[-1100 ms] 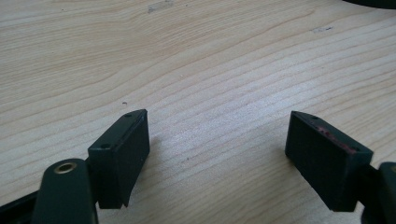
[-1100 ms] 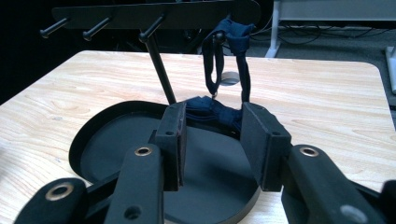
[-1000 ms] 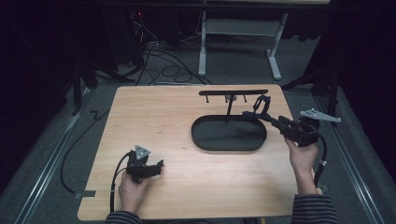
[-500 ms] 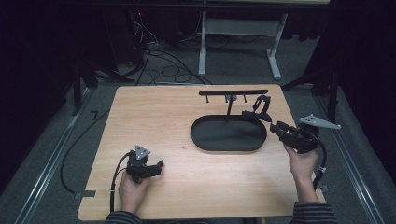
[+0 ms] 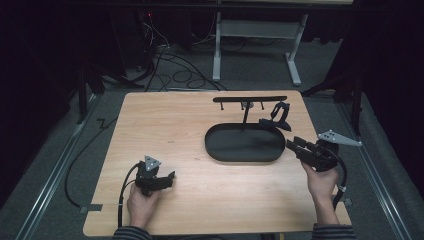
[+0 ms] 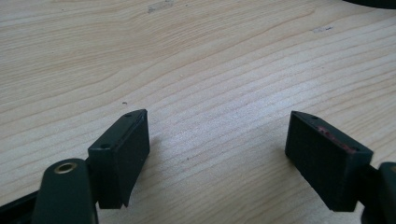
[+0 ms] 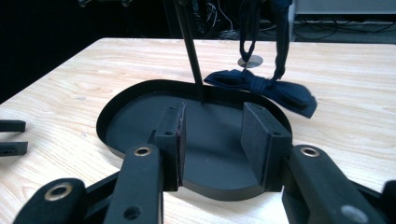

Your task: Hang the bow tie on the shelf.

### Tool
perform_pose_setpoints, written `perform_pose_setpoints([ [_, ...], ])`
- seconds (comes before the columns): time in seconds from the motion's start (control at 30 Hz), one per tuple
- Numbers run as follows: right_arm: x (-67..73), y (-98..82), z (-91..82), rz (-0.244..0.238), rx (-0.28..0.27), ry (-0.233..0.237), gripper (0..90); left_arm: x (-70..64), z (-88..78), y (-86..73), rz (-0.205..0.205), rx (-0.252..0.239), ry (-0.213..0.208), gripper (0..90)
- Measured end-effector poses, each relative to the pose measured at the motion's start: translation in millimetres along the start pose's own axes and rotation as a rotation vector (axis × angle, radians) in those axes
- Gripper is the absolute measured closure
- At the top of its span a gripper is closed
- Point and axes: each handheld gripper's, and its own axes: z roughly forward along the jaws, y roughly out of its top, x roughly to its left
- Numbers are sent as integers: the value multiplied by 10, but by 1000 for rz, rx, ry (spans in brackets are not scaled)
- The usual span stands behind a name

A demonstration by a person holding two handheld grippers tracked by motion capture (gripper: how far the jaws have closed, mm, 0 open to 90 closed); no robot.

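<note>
A dark blue bow tie [image 5: 276, 120] hangs by its strap from the right end of a black T-bar [image 5: 250, 98], and its knot [image 7: 261, 88] rests at the far rim of the black oval tray [image 5: 215, 150]. My right gripper [image 5: 292, 144] hovers just right of the tray, a short way in front of the bow tie. Its jaws stand open with nothing between them [image 7: 212, 135]. My left gripper [image 5: 170, 177] rests low over the bare wood at the near left, open wide and holding nothing [image 6: 217, 154].
The thin post [image 7: 191, 51] of the stand rises from the back of the tray [image 7: 140, 116]. The wooden table [image 5: 165, 125] ends close to my right hand. Cables lie on the floor beyond the far edge.
My right gripper has drawn back from the bow tie toward the near right and sunk a little. The bow tie stays hanging on the bar. The left gripper has not moved.
</note>
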Motion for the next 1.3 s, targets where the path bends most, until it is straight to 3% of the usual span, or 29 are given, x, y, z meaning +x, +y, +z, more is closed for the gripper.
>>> perform_pose_setpoints([
  [0.77, 133, -223, 65, 7, 20, 42, 620, -1, 0, 0, 1, 0, -1, 222],
  [1.3, 173, -406, 107, 42, 36, 70, 619, -1, 0, 0, 1, 0, -1, 222],
])
